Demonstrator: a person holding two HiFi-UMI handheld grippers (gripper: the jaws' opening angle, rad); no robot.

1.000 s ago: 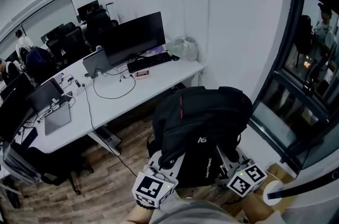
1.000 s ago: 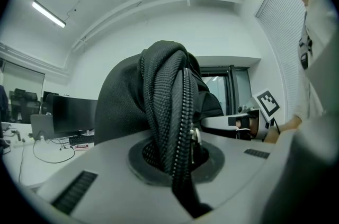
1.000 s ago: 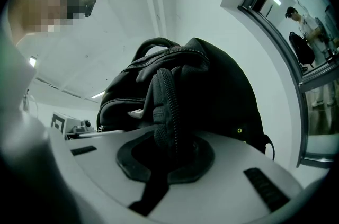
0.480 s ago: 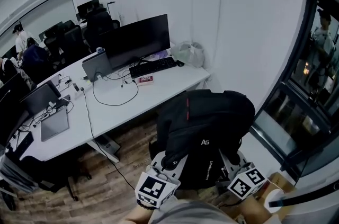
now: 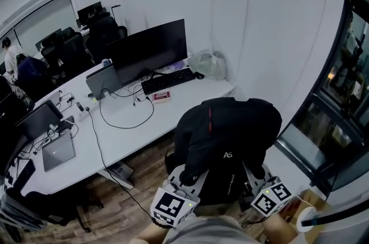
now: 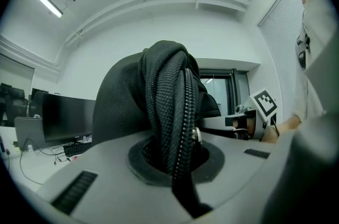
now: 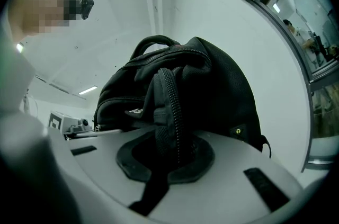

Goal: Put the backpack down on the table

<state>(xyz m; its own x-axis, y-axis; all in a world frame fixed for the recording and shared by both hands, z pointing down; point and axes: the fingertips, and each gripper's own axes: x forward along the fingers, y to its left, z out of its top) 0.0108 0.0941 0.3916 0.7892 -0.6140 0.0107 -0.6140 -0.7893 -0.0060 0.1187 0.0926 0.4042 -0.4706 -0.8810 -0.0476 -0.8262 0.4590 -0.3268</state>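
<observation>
A black backpack point(image 5: 228, 142) with a thin red stripe hangs in the air in front of me, held from both sides. My left gripper point(image 5: 187, 175) is shut on a zippered fold of the backpack point(image 6: 169, 112) at its left lower side. My right gripper point(image 5: 252, 172) is shut on another zippered fold of the backpack point(image 7: 175, 106) at its right lower side. The white table point(image 5: 127, 127) lies ahead and to the left of the bag, its near right corner just beyond the backpack's top.
On the table stand a wide black monitor point(image 5: 149, 50), a keyboard point(image 5: 168, 80), a grey box point(image 5: 102, 81), cables, a laptop point(image 5: 57, 150) and a plastic bag point(image 5: 209, 64). A white wall is behind the table. A dark glass door point(image 5: 340, 93) is at right. People sit at far desks, upper left.
Both grippers and the backpack have travelled forward toward the table; the table's corner and the monitor now sit closer to the bag. Both grips stayed shut.
</observation>
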